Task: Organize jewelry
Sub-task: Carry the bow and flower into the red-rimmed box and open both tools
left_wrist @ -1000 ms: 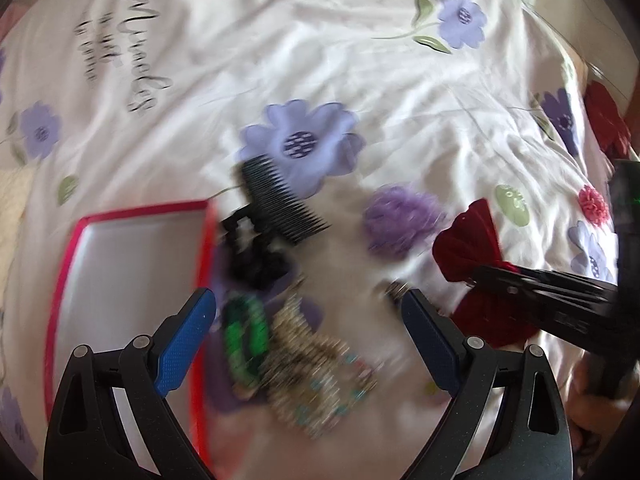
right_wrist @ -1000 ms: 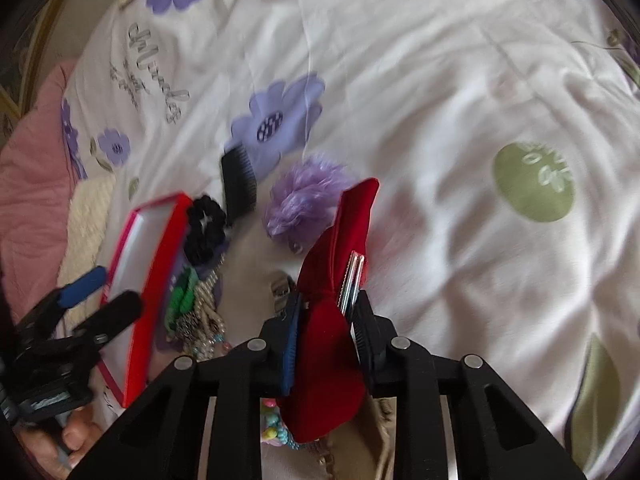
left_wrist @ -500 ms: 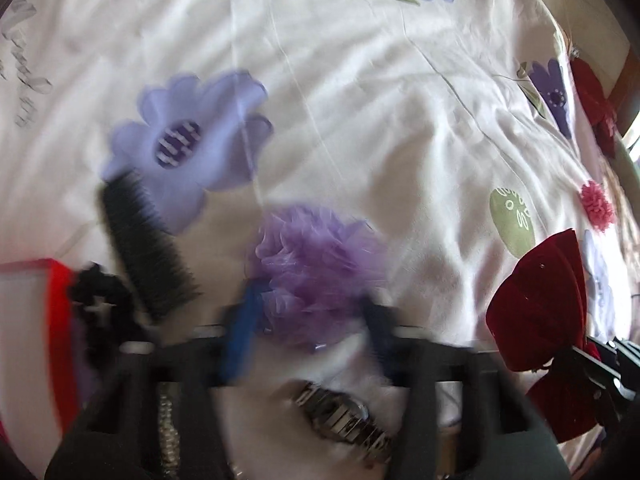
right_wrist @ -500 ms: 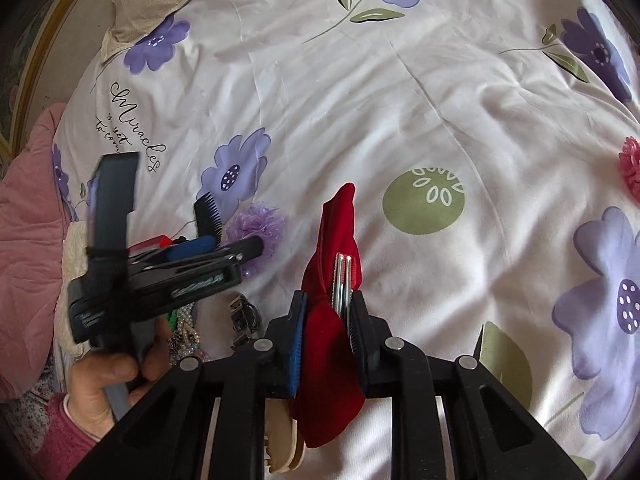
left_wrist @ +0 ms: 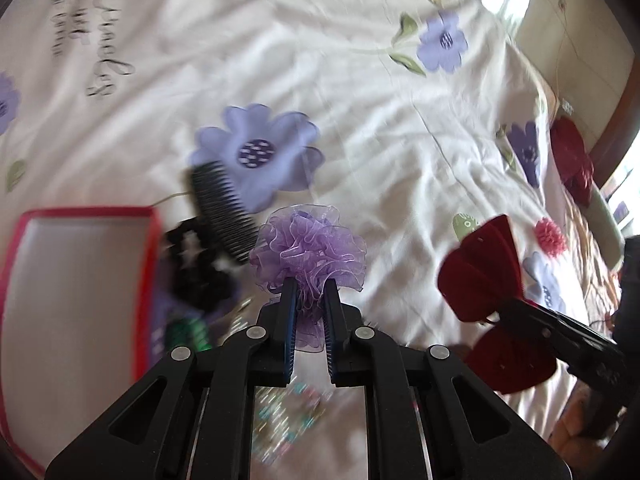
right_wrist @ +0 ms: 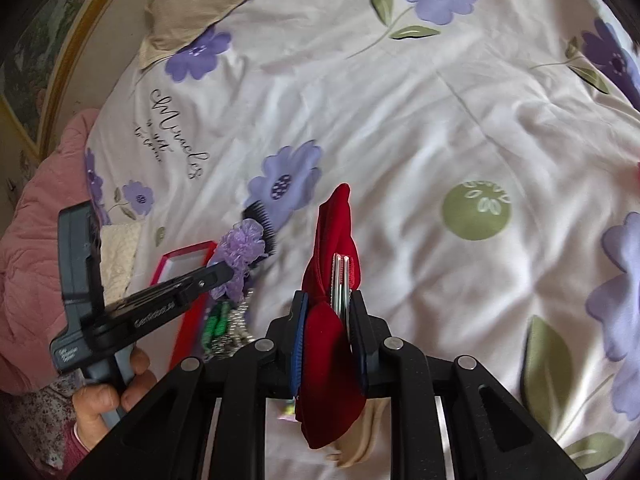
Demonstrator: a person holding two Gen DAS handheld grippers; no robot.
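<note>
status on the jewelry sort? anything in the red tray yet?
Done: nothing visibly; the red tray looks bare inside.
In hand: left gripper, just closed, pinches the purple ruffle scrunchie; right gripper clamps the red velvet bow clip.
Left: black comb, black scrunchie, green piece and beaded pile lie on the bedspread.

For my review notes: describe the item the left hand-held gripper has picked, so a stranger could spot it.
On the flowered bedspread, right of the red-rimmed tray, the left hand-held gripper is shut on a purple ruffled hair flower. It is sheer, frilly lilac, unlike the black comb beside it.
</note>
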